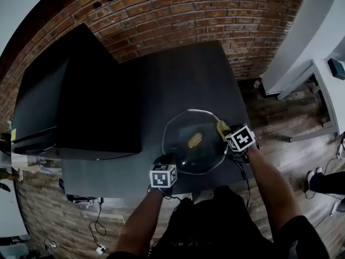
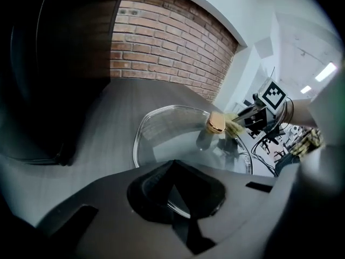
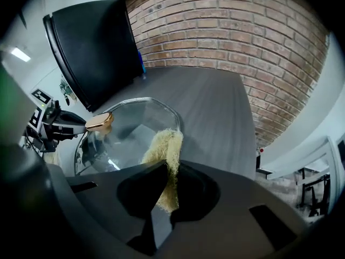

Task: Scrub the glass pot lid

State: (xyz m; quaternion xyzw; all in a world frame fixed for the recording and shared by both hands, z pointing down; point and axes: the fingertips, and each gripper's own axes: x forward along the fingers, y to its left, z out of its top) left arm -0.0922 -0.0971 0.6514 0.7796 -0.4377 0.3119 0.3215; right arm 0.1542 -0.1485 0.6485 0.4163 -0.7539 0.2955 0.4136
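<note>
Forearms and dark clothing are filling the bottom of the head view, cut off by the frame. Just beyond them the left gripper (image 1: 166, 163) is pinching the near rim of the clear, roughly octagonal glass pot lid (image 1: 183, 125), its jaws drawn narrow on the metal-edged glass. The right gripper (image 1: 225, 131) is clamping a pale yellow fibrous scrubbing pad (image 1: 221, 127) and pressing it against the lid's right-hand rim. The only print showing is the black-and-white square marker on each gripper's cube. The lid is lying on the dark grey tabletop (image 1: 178, 74), near its front edge, with a gold-coloured oval knob (image 1: 195, 140) at its centre. Reflections are streaking the glass, and it may be tilting up slightly at the pinched edge, though the wide-angle distortion is making that hard to judge. A large black box (image 1: 81, 101) is standing just left of the lid, and a red brick wall (image 1: 188, 9) is running behind the table.
</note>
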